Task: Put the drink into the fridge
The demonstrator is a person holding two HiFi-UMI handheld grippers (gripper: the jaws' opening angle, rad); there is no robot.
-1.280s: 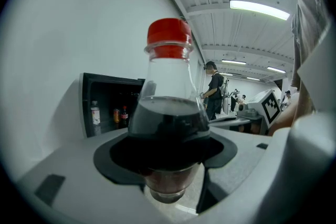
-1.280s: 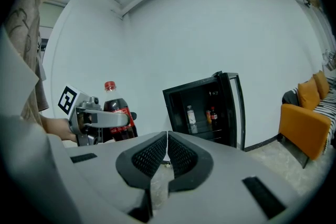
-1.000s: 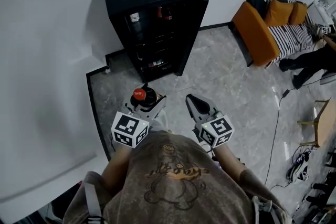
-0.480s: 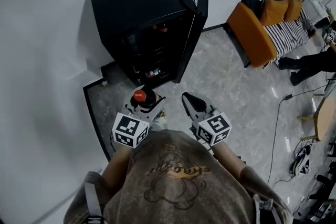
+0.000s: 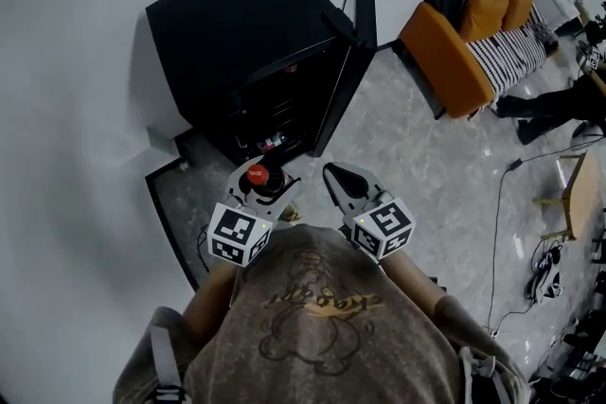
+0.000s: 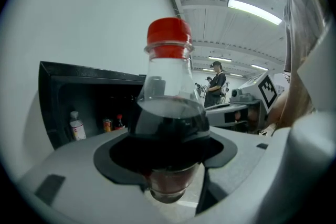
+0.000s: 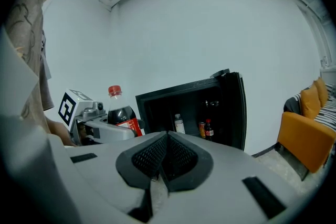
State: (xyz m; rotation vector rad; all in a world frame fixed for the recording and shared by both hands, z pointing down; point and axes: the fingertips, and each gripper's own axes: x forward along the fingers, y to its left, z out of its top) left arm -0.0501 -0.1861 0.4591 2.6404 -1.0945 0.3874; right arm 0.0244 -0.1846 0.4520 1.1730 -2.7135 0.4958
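My left gripper [image 5: 263, 186] is shut on a cola bottle [image 6: 169, 113] with a red cap [image 5: 256, 173], held upright; the same bottle [image 7: 122, 113] shows in the right gripper view. My right gripper [image 5: 341, 183] is shut with nothing between its jaws, its pads [image 7: 168, 157] pressed together. Ahead stands a small black fridge [image 5: 248, 33] against the white wall, its door [image 5: 352, 43] swung open to the right. On its shelves stand a small clear bottle [image 7: 179, 124], a can [image 7: 201, 129] and a small dark bottle [image 7: 209, 128]. Both grippers hang just short of the fridge opening.
An orange sofa [image 5: 445, 52] with a striped blanket stands at the right. A person's legs [image 5: 559, 104] and cables [image 5: 540, 279] lie at the far right on the grey marble floor [image 5: 426, 175]. Another person [image 6: 215, 84] stands far off in the left gripper view.
The fridge has come closer and lower in the head view as I moved toward it. Both grippers keep the same hold and spacing.
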